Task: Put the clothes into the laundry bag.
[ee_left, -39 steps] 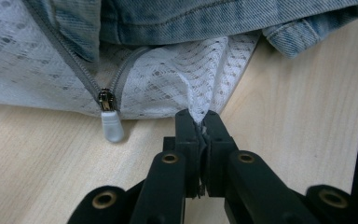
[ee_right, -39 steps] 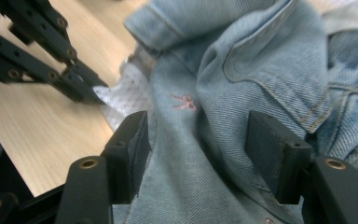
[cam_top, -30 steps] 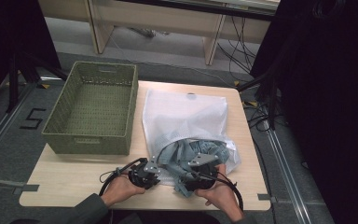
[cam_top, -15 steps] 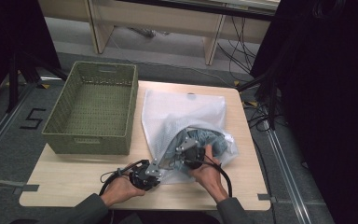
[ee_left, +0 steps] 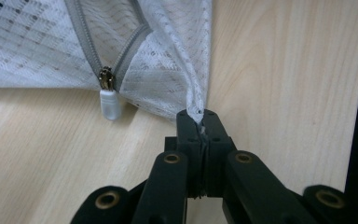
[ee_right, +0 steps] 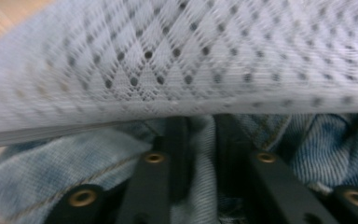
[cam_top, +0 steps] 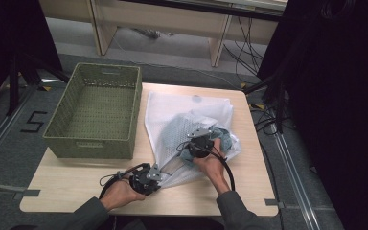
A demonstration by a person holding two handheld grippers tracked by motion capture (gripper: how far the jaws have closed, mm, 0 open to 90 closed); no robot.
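A white mesh laundry bag [cam_top: 182,103] lies on the table with its open mouth toward me. My left gripper [cam_top: 158,174] is shut on the bag's near edge; in the left gripper view the mesh [ee_left: 37,42] runs into its jaws [ee_left: 202,116], next to the zipper pull [ee_left: 109,100]. My right gripper [cam_top: 195,143] sits inside the bag's mouth with a blue denim garment [cam_top: 224,138]. In the right gripper view a fold of denim [ee_right: 65,154] is pinched between its jaws [ee_right: 200,123], which have just been opening slightly, and mesh [ee_right: 191,60] covers the tips.
An empty green woven basket [cam_top: 60,115] stands at the table's left, close beside the bag. Bare wood [cam_top: 67,177] lies in front of the basket. Dark stands and cables surround the table on the right.
My right gripper has moved from the near edge away from me into the bag's mouth, taking the denim under the mesh. The left gripper has stayed on the bag's edge.
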